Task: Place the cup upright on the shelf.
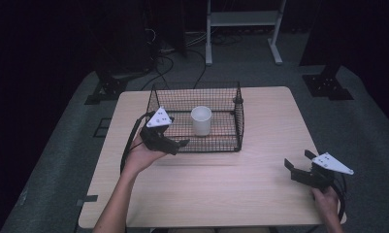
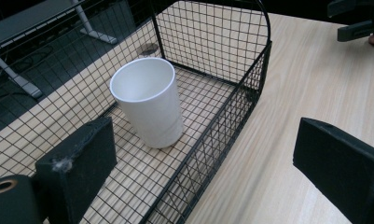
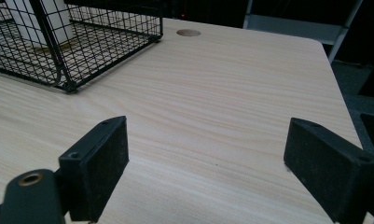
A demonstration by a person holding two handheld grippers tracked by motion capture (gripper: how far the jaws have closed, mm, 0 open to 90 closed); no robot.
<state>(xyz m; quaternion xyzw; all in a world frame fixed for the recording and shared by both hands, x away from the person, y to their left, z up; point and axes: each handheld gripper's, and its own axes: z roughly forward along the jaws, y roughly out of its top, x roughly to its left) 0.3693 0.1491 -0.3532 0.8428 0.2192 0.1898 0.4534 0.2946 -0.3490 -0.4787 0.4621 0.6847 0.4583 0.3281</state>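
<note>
While the left tongs hovered at the near left corner of the black wire basket, their jaws stood wide apart with nothing between them; in the left gripper view one jaw lay over the basket's floor and the other over bare wood outside its wall. Inside the basket a white cup stood upright, near the middle, clear of the mesh walls. Well apart, near the right edge of the tabletop, the right tongs rested low in the person's right hand, jaws likewise spread wide and empty above the pale wood.
</note>
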